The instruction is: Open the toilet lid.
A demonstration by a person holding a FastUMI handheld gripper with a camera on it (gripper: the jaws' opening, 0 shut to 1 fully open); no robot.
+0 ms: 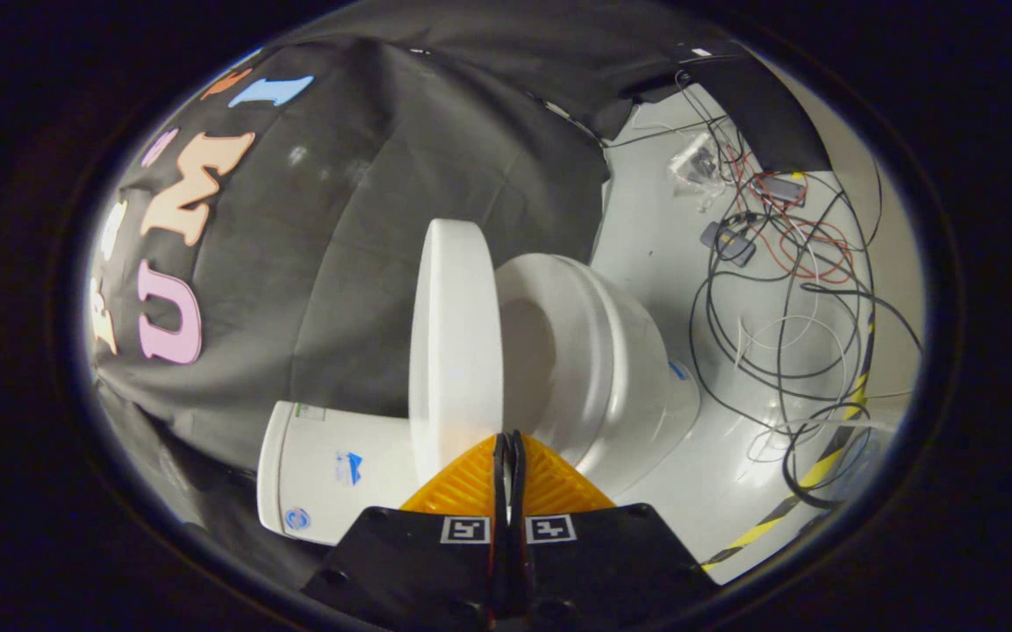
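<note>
The toilet lid [455,342] stands swung up off the bowl [598,351], toward the tank [330,470], so the task looks done. The claw [508,452] points at its edge, fingers pressed together, empty.

No readable text: the toilet tank [330,465] carries small blue logos and a sticker, too small to read.
</note>
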